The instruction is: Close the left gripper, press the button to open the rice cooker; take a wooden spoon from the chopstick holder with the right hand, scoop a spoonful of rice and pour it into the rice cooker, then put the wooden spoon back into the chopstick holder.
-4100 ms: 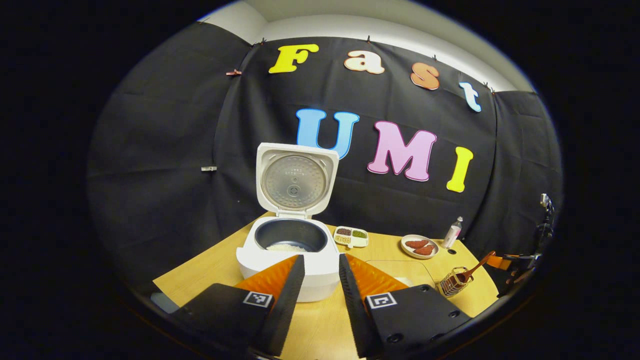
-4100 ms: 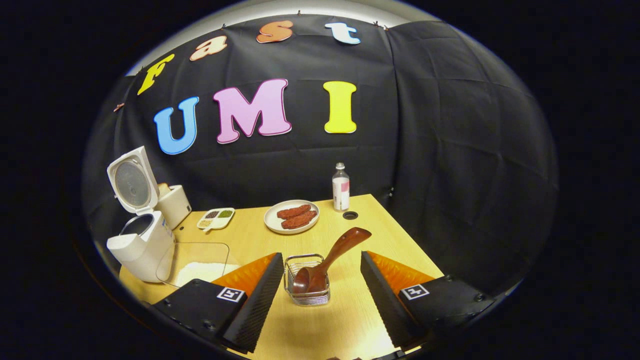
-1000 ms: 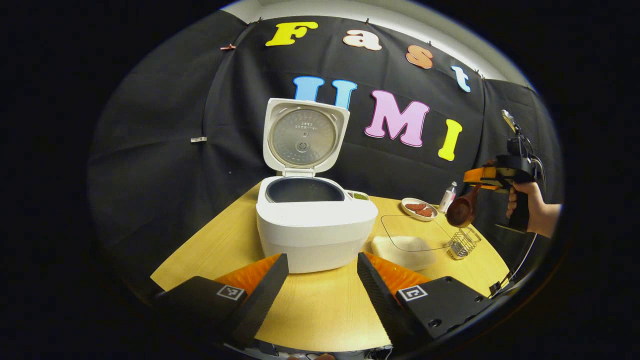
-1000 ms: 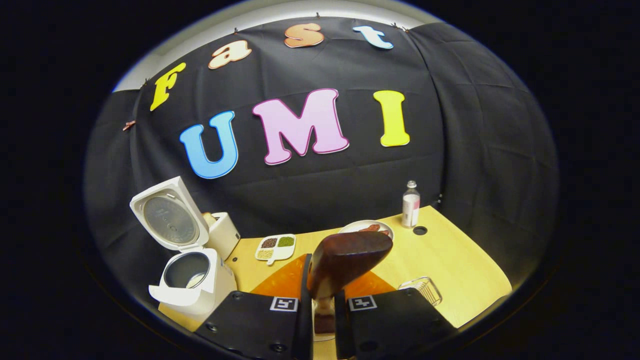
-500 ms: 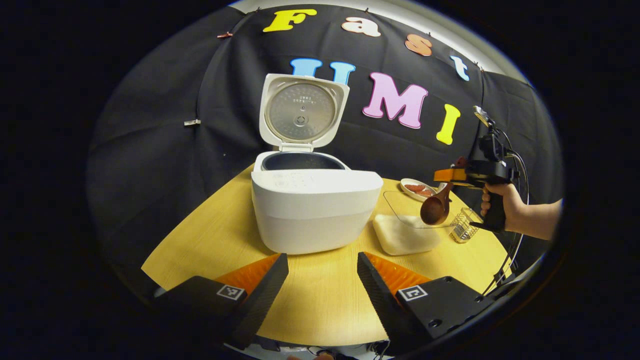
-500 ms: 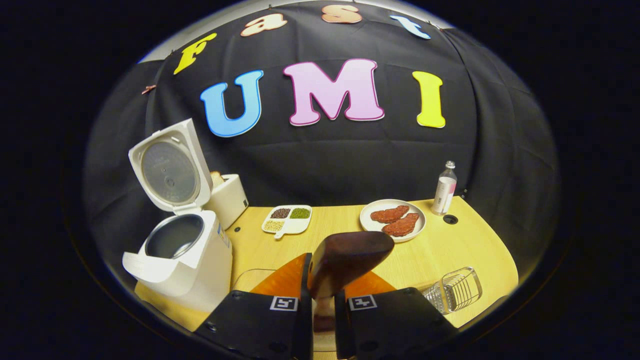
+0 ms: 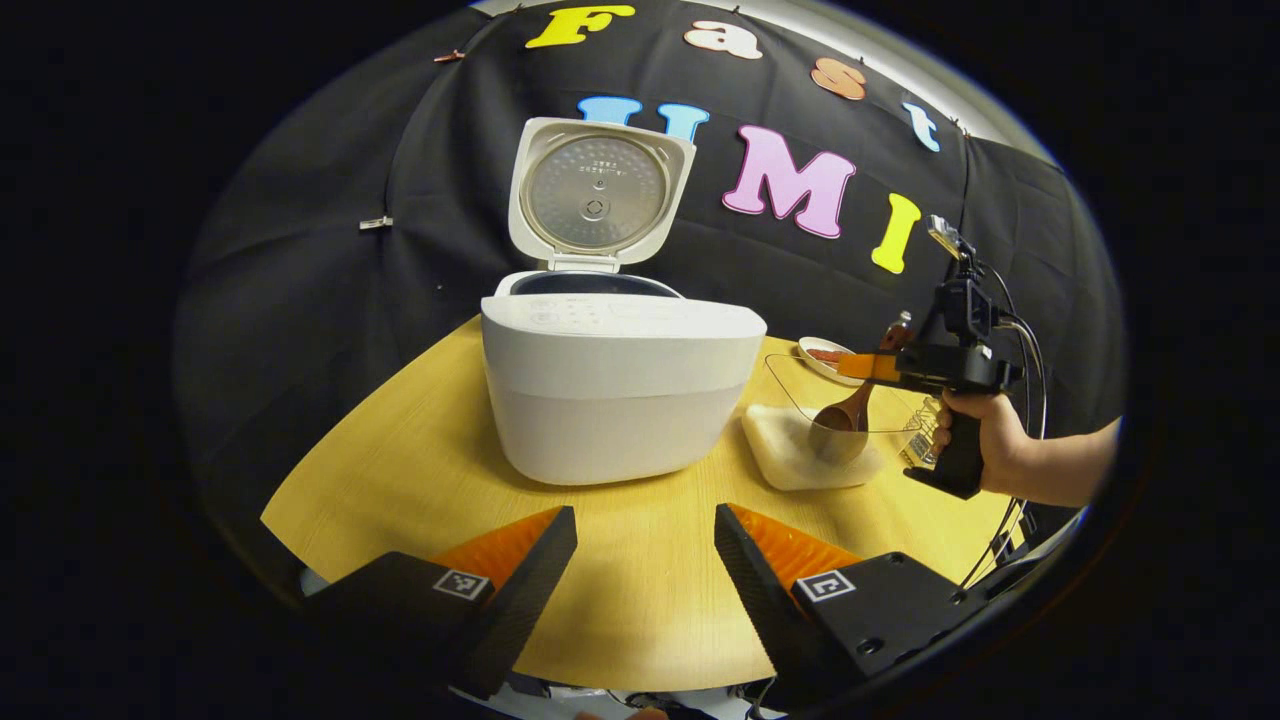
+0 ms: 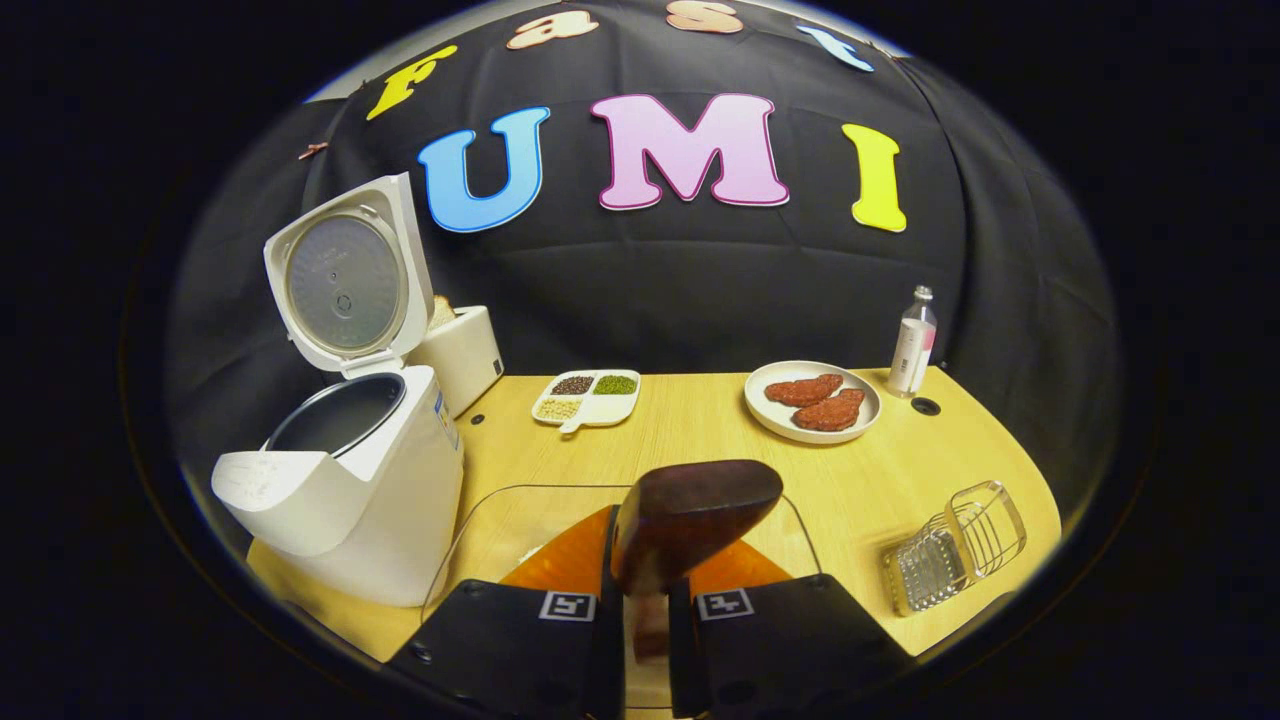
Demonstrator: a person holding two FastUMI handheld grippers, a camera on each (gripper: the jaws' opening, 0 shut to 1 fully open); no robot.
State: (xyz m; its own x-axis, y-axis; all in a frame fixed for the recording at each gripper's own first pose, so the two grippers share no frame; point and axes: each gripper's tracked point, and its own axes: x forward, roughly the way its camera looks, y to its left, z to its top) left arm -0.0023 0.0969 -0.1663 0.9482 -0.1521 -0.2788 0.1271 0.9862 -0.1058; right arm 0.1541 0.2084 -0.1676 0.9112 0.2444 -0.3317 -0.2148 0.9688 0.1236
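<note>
Left gripper view: rice cooker (image 7: 620, 395) lid up | right gripper (image 7: 868, 368) jaws clamp wooden spoon (image 7: 838, 430), bowl dipping into clear rice container (image 7: 805, 455) on desk (image 7: 420, 450) | left gripper (image 7: 640, 560) jaws open, idle | step: scooping | next: lift level, carry to pot.

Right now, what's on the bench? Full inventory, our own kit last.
White rice cooker: 1, lid up, table's left side.
Clear glass dish of white rice: 1, right of the cooker.
Dark brown wooden spoon: 1, bowl down inside the dish.
Wire chopstick holder: 1, silver, right front.
White divided tray of grains: 1, middle back.
White plate with two red-brown patties: 1, back right.
Clear bottle, pink label: 1, far right corner.
Cream box: 1, behind the cooker.
Light wooden table: 1.
Left gripper: jaws apart, holding nothing.
Right gripper: jaws clamped on the spoon handle.
Hand: 1, holding the right gripper.
</note>
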